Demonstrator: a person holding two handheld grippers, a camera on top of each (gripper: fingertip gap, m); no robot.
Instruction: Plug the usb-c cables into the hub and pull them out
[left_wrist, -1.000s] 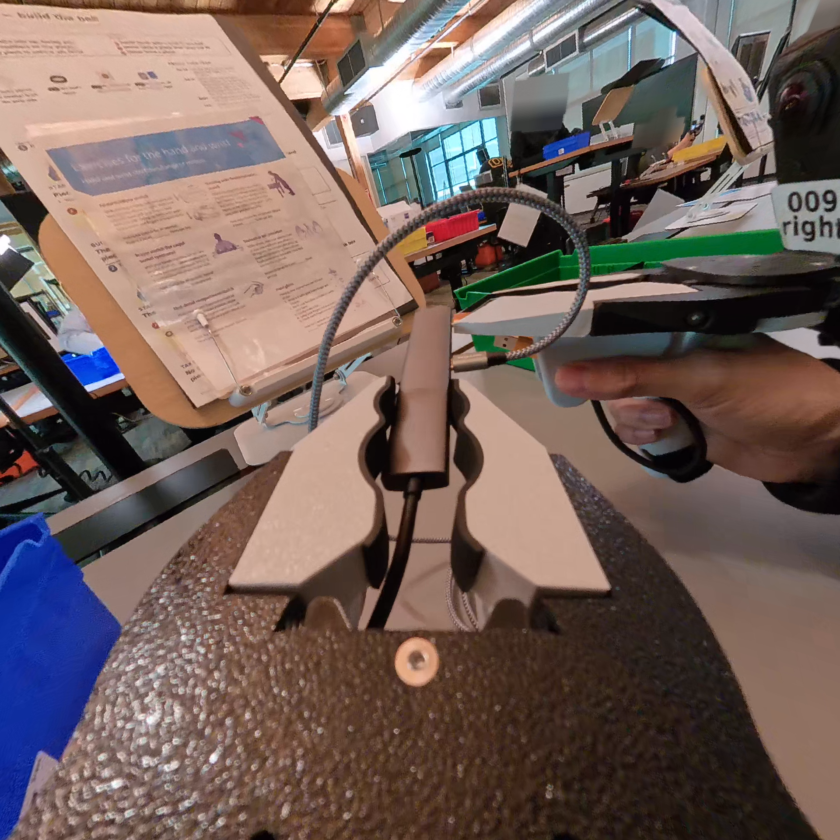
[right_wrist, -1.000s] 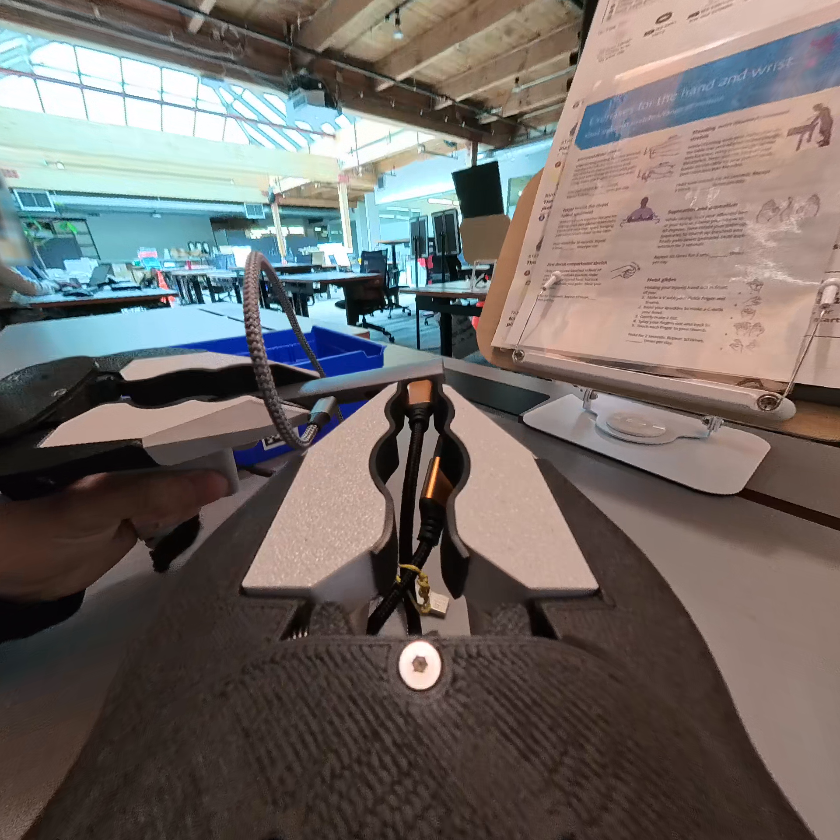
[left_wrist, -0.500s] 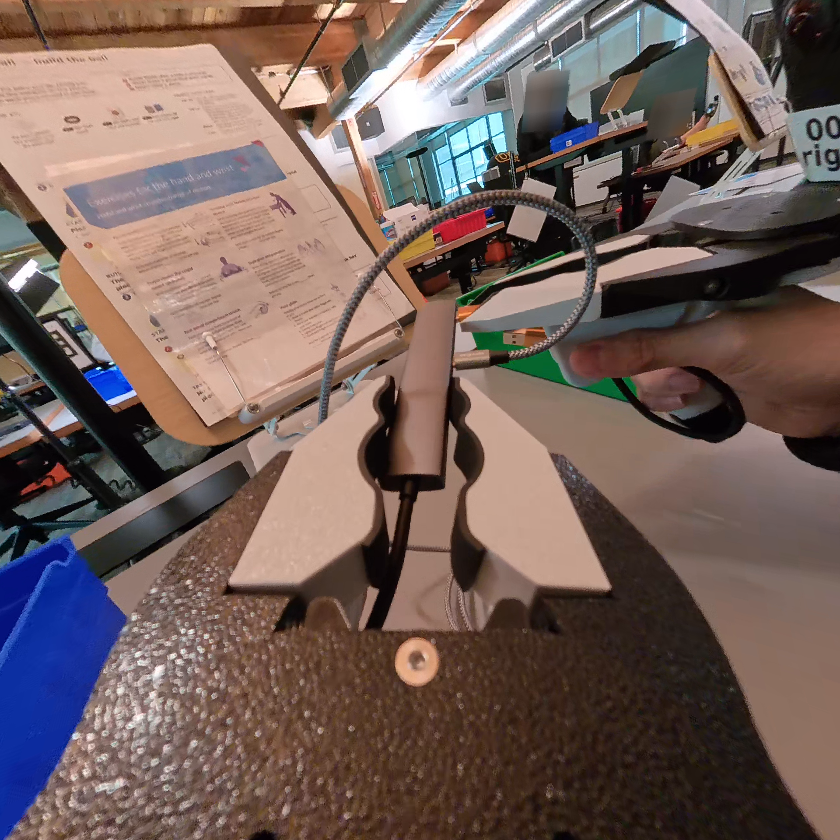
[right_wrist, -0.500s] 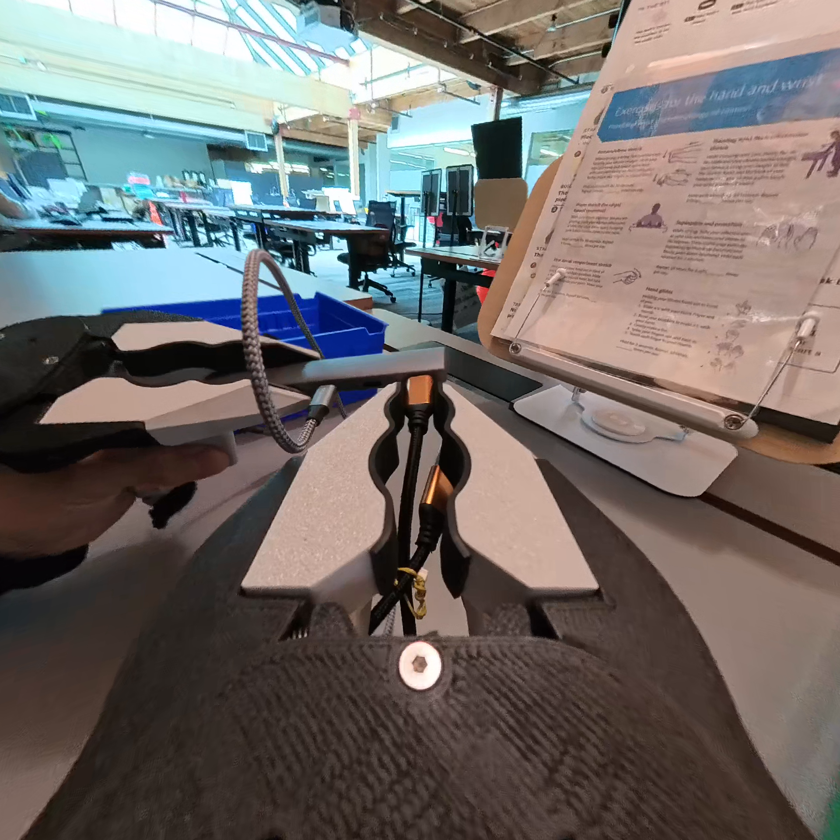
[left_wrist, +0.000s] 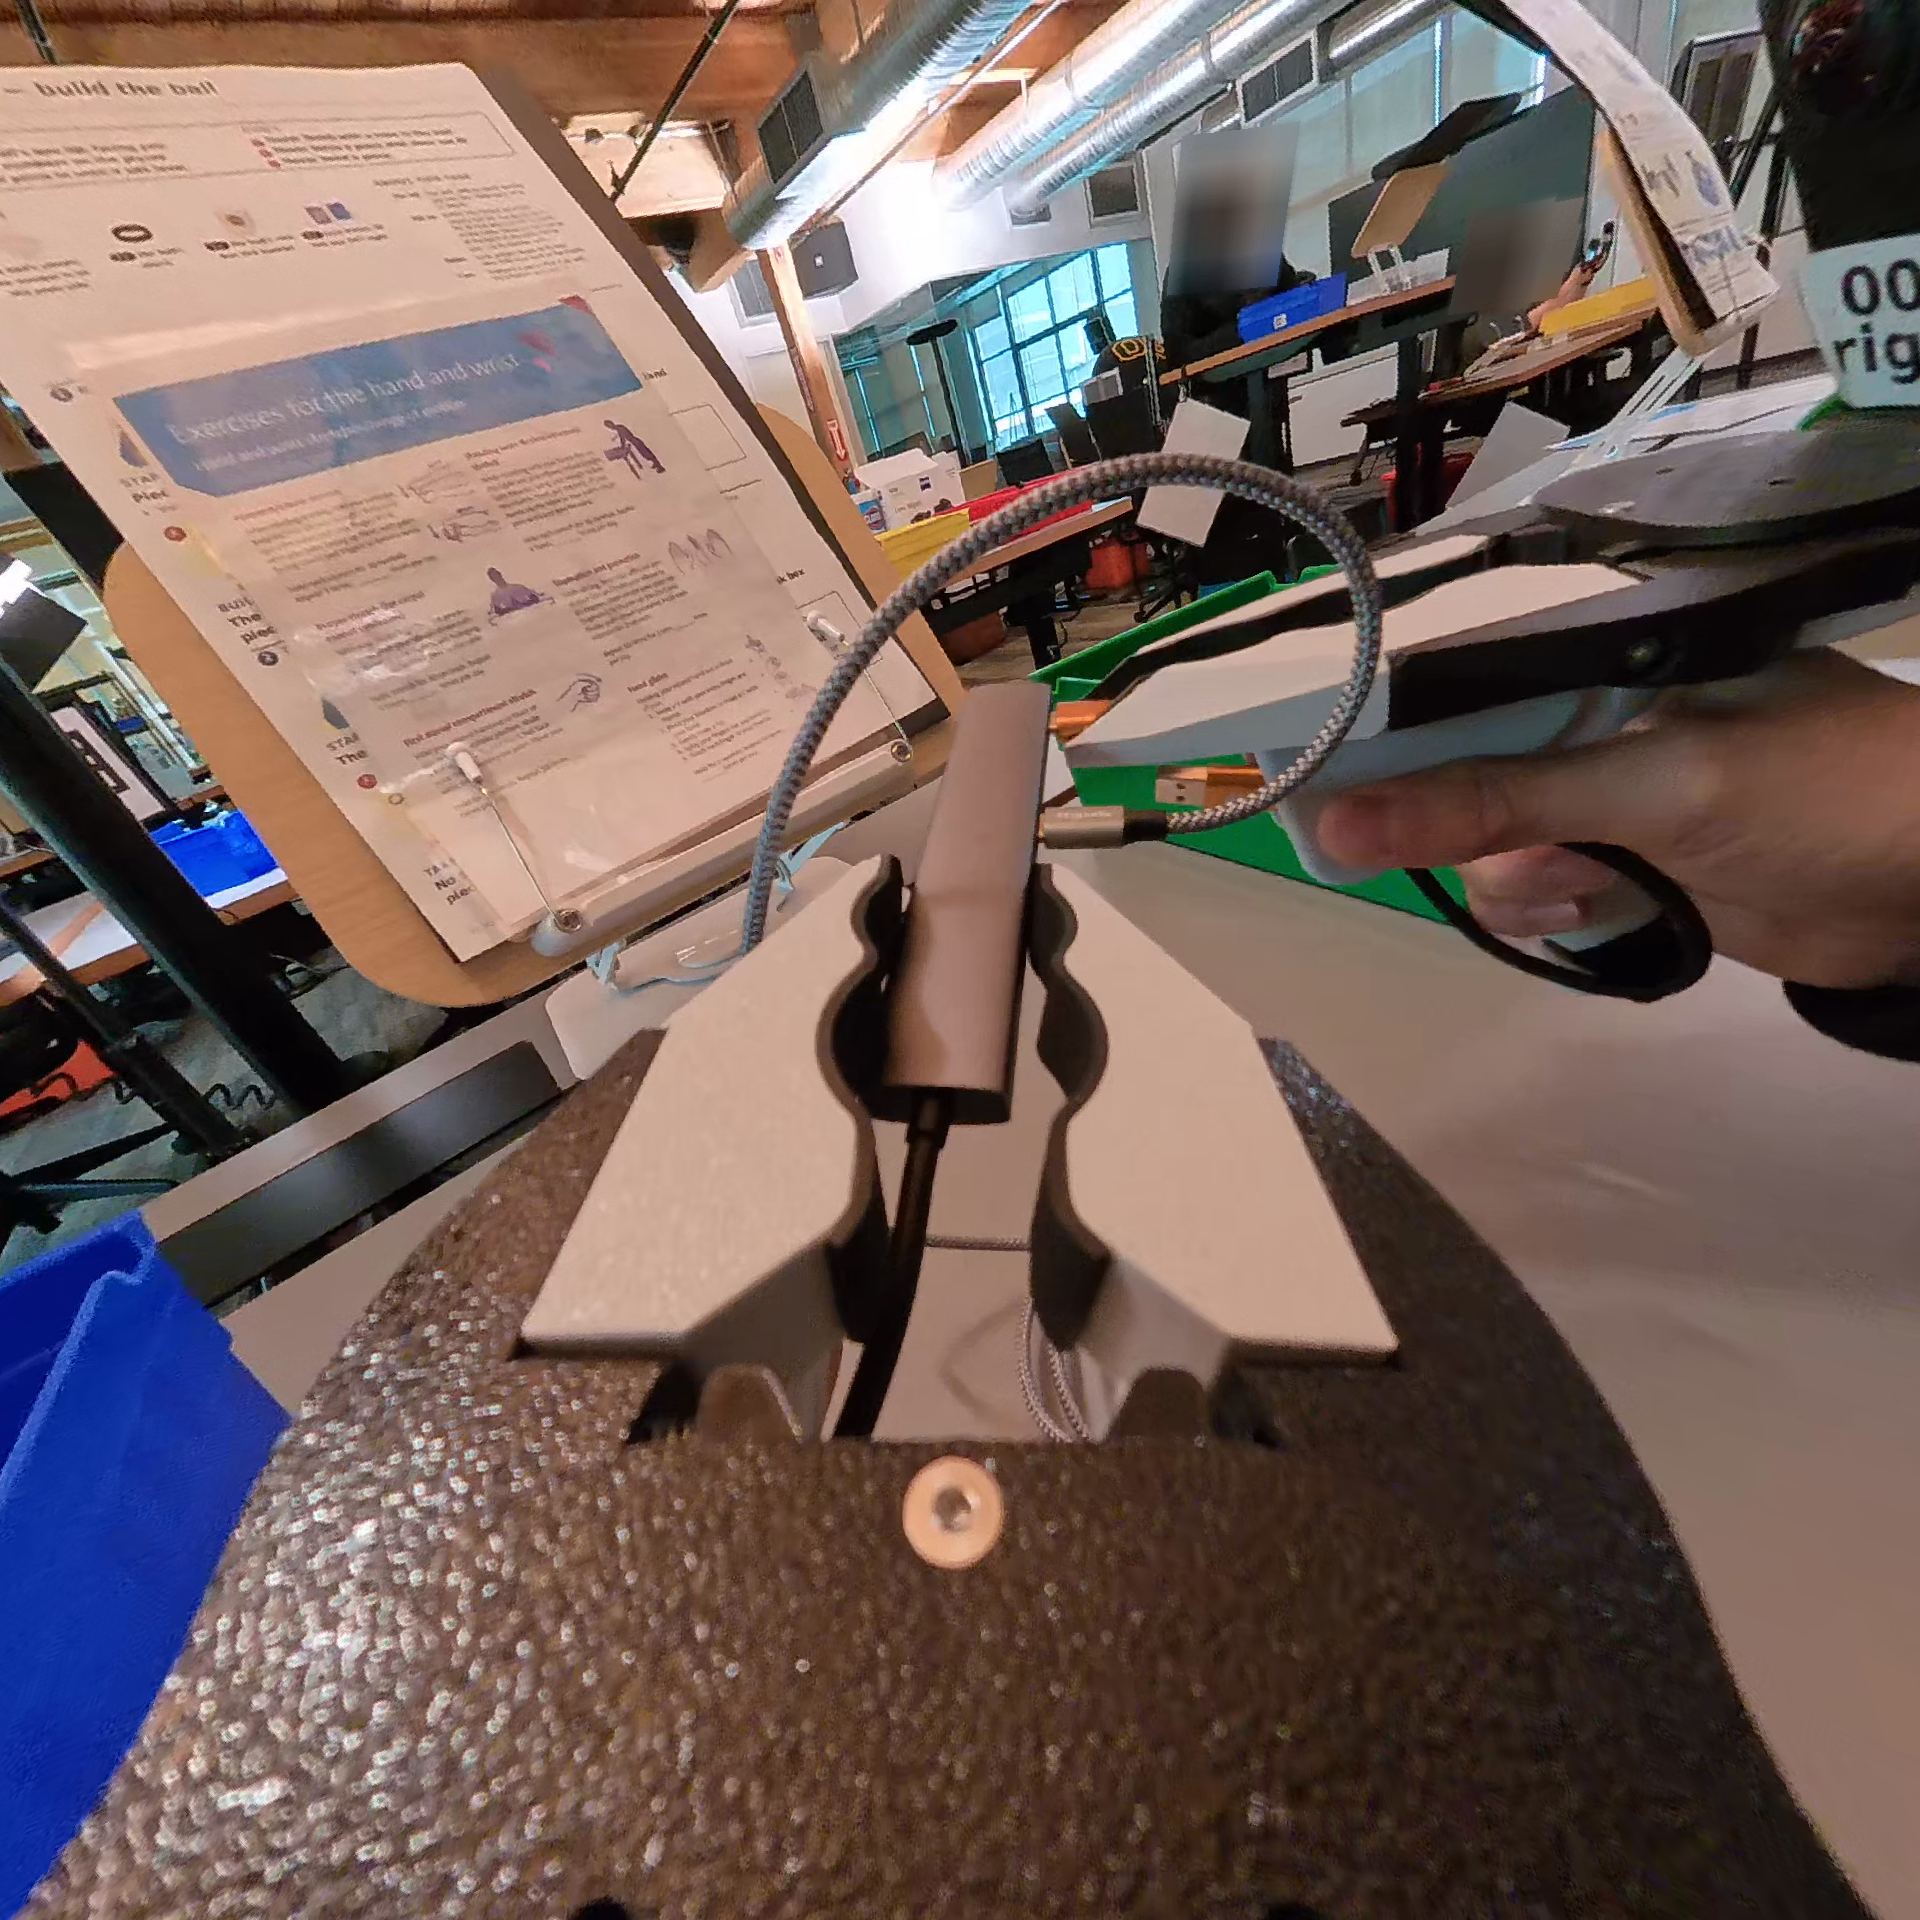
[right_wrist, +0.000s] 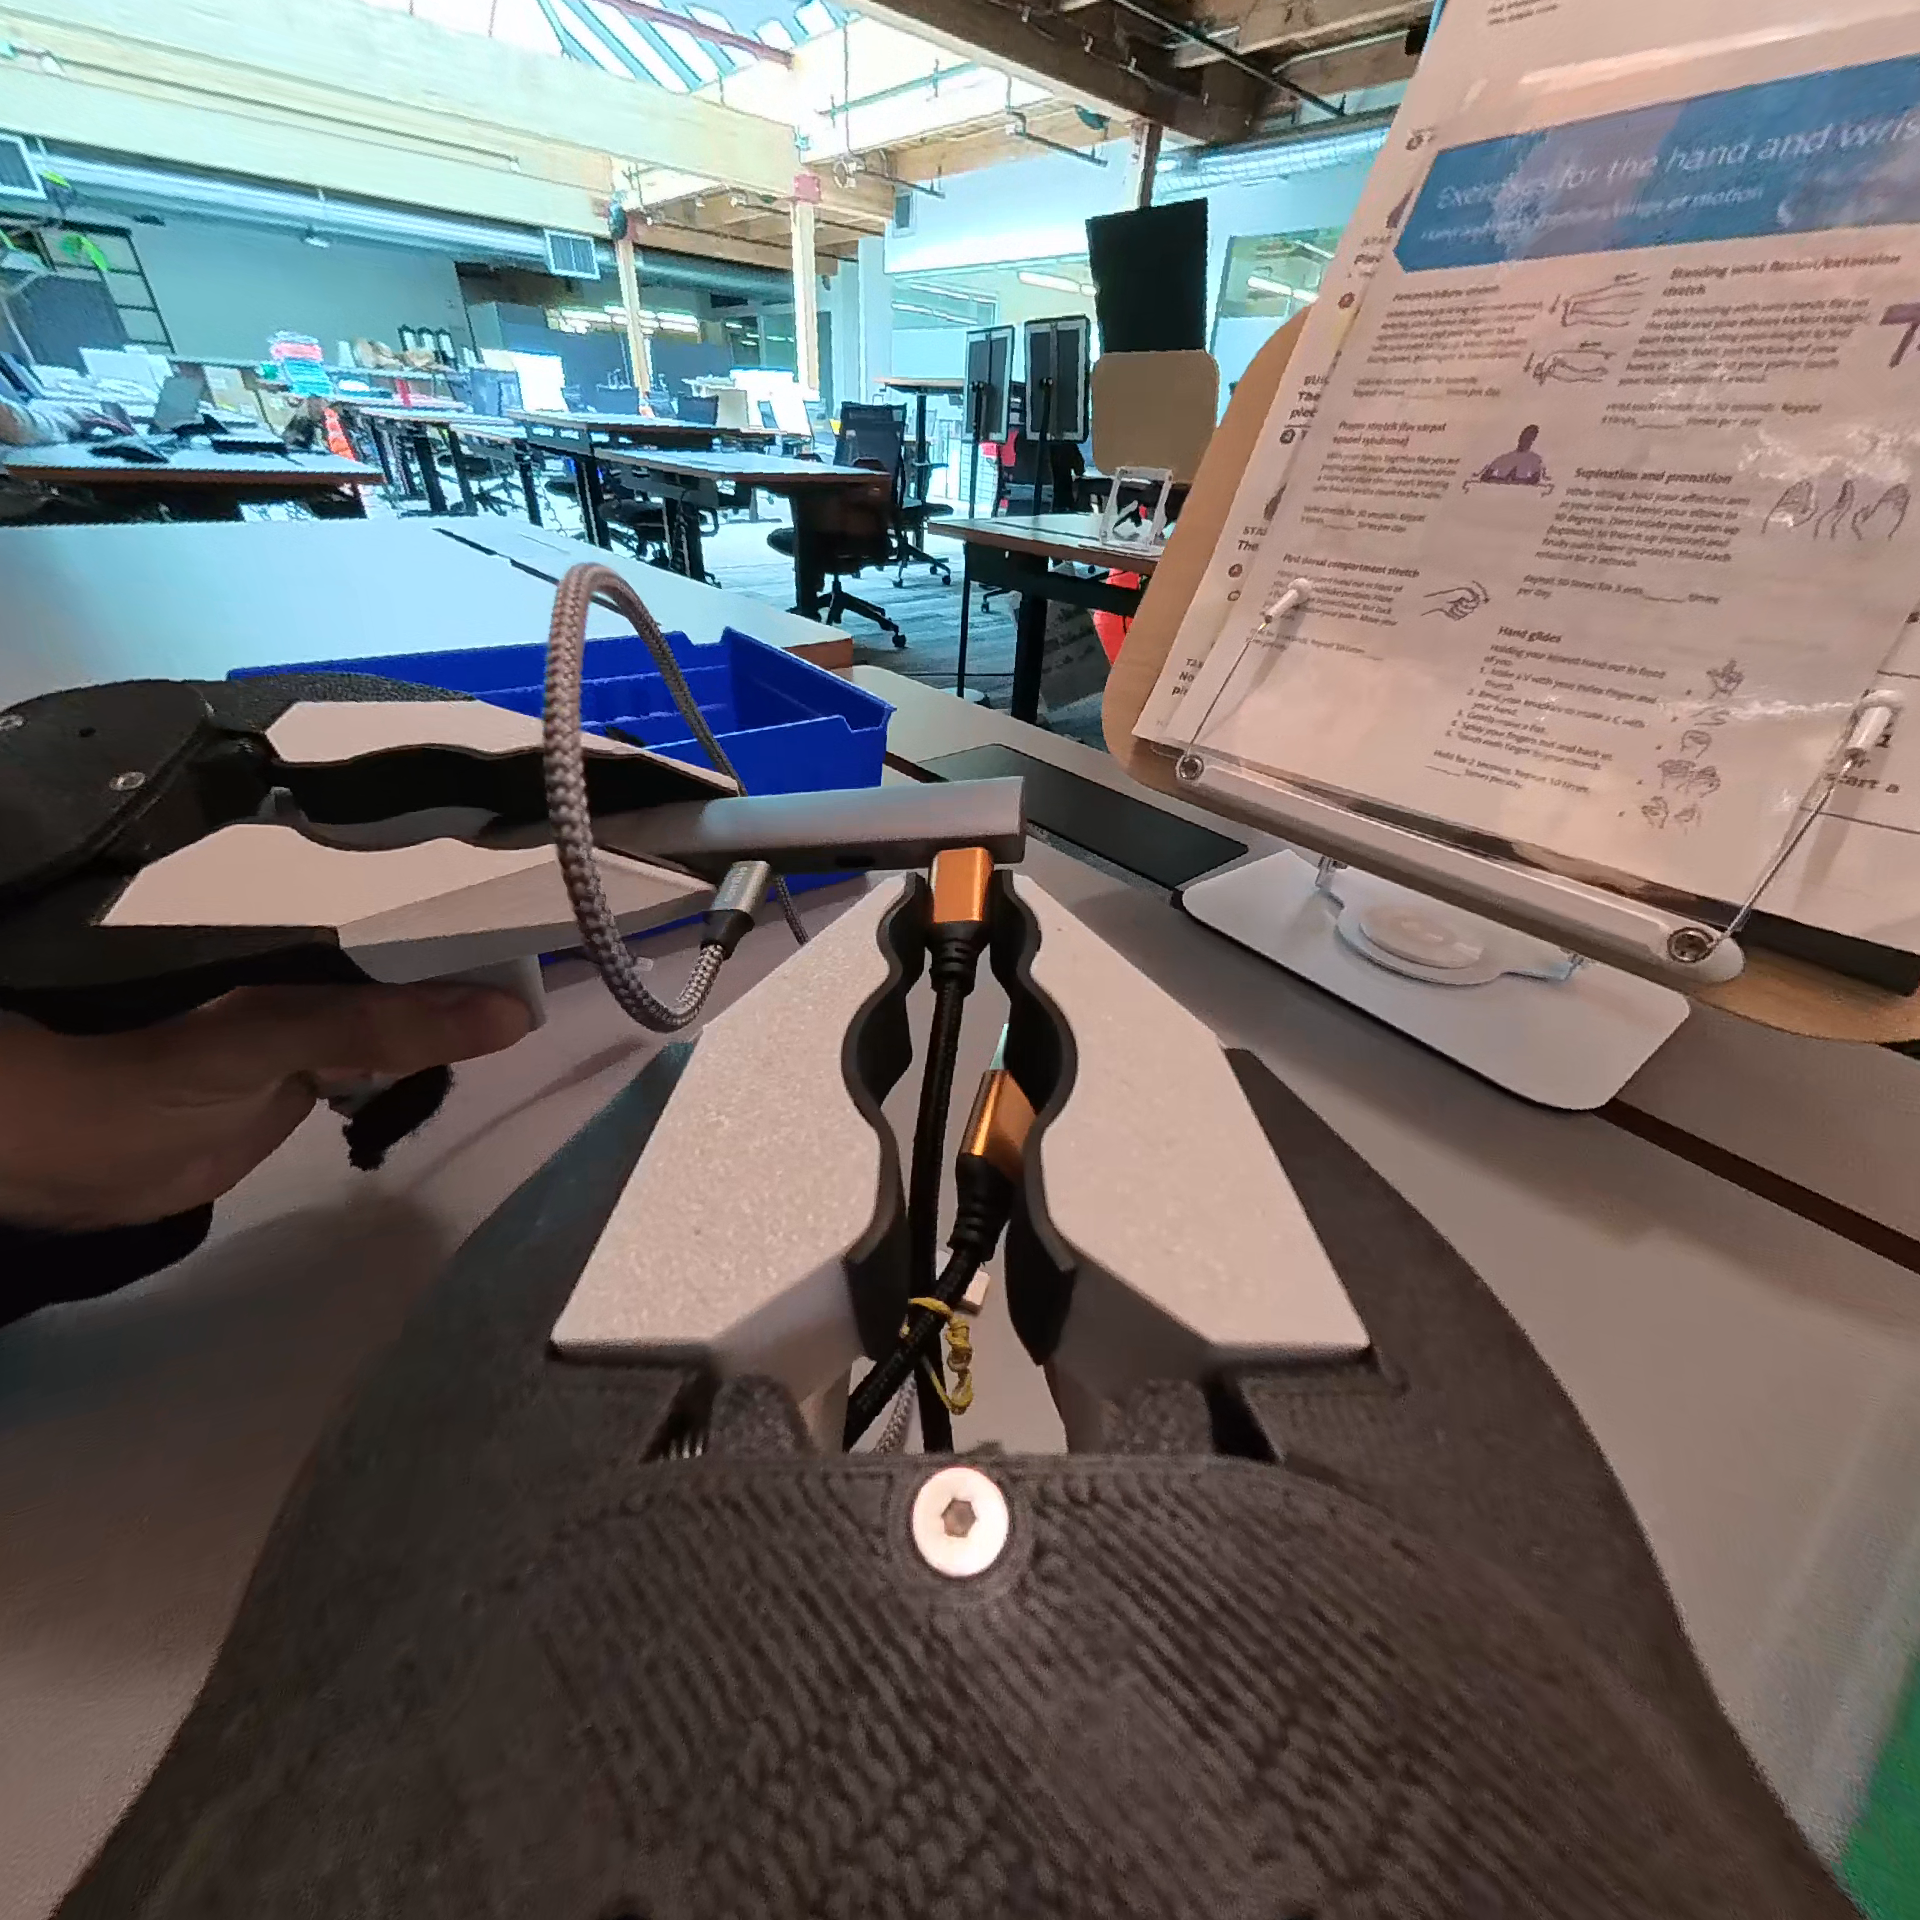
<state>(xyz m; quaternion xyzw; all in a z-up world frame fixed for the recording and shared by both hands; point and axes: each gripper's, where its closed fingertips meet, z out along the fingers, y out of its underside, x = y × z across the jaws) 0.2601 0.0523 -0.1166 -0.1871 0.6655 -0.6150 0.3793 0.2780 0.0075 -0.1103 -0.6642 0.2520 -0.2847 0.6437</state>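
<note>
My left gripper (left_wrist: 966, 883) is shut on a slim grey hub (left_wrist: 971, 914), held above the table and pointing away. A grey braided cable (left_wrist: 1039, 520) loops up and over, and its silver plug (left_wrist: 1081, 826) sits in the hub's right side. My right gripper (right_wrist: 958, 894) is shut on a black cable with an orange plug (right_wrist: 961, 883). The plug's tip is against the hub (right_wrist: 862, 821) near its far end; how deep it sits I cannot tell. A second orange connector (right_wrist: 997, 1132) hangs between the right fingers. The right gripper (left_wrist: 1081, 727) also shows in the left wrist view.
A wooden document stand with a laminated sheet (left_wrist: 436, 582) stands just behind on a white base (right_wrist: 1455, 966). A blue bin (right_wrist: 769, 707) is on the left side and a green bin (left_wrist: 1164, 790) on the right. The grey table (left_wrist: 1558, 1195) lies below. The left gripper's tips are roughly 6 cm from the right gripper's.
My right gripper has brought the orange plug up against the hub's side. Both grippers have shifted slightly, still holding the same things.
</note>
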